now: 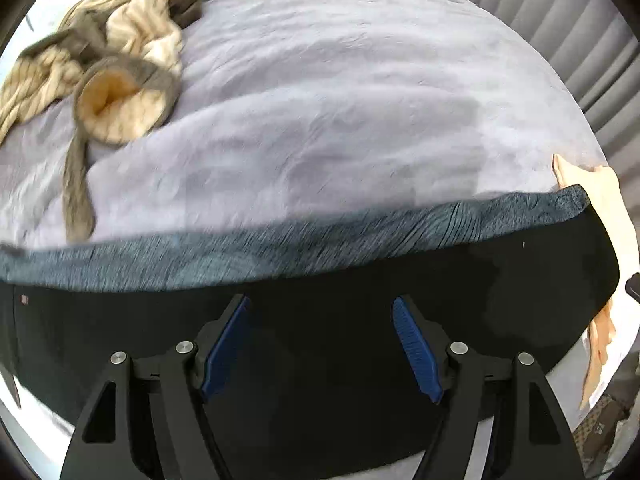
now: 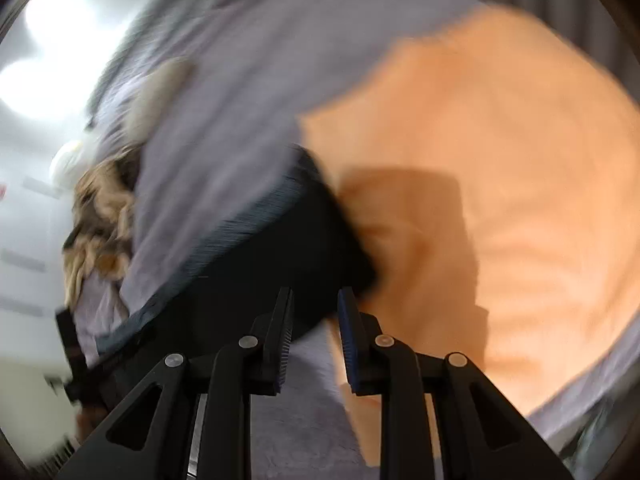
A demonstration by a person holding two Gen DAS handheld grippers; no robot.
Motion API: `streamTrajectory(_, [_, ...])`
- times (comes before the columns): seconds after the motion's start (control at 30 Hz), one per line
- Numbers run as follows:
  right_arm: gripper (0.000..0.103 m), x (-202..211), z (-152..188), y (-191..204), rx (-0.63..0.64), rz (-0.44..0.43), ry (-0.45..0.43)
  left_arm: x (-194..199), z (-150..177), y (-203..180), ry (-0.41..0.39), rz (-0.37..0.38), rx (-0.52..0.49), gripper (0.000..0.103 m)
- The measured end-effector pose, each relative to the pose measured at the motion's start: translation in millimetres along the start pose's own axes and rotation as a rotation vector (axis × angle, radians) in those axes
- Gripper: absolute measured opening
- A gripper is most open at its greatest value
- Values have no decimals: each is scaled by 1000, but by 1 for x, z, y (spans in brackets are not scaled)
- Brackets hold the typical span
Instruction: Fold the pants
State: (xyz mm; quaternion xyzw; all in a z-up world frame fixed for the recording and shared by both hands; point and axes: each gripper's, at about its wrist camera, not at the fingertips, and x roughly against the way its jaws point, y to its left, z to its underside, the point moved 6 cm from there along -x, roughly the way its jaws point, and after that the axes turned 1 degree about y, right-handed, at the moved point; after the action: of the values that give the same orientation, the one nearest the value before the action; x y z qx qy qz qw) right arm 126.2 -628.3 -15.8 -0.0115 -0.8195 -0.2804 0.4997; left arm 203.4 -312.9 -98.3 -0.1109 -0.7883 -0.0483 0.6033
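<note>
Black pants (image 1: 360, 320) with a grey-blue waistband (image 1: 280, 248) lie spread across the near side of the bed. My left gripper (image 1: 320, 300) hangs just above the black cloth, open, with nothing pinched between its blue pads (image 1: 228, 344). The right wrist view is blurred. There the pants (image 2: 280, 264) end in a corner near my right gripper (image 2: 316, 292). Its jaws stand a narrow gap apart, and the black edge lies at the tips without the pads pressing on it.
A lavender sheet (image 1: 340, 100) covers the bed. A crumpled beige striped garment (image 1: 120, 40) with grey trim lies at the far left. A peach cloth (image 2: 500, 160) is spread to the right of the pants, and its edge (image 1: 600, 188) shows in the left wrist view. Grey curtains (image 1: 560, 20) hang beyond.
</note>
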Motion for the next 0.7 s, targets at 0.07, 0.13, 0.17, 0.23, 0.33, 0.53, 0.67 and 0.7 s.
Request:
streamTrajectory(0.07, [25,-26,-9,29,76,-39,59,-14,-12,-9,-1,-19,-4,74])
streamTrajectory(0.13, [25,-70,-15,62,153,-74,137,-35,-22,-15,10,-18,21,74])
streamTrajectory(0.17, [25,-86,-13,70,176,-82,154,-44,-25,-15,12,-27,36,74])
streamTrajectory(0.23, [25,-131,-12,87,225,-86,208,-59,-32,-11,-3,-49,60,79])
streamTrajectory(0.33, [20,-166,-22,86,270,0,197,-65,-38,3,-23,-67,71,85])
streamTrajectory(0.53, [15,-129,-58,28,200,191,83,-48,-17,79,-9,-165,105,85])
streamTrajectory(0.67, [27,-80,-59,1,66,92,63,-12,17,129,-16,-210,155,85])
streamTrajectory(0.7, [41,-66,-53,-2,52,71,50,-6,26,138,-10,-225,161,85])
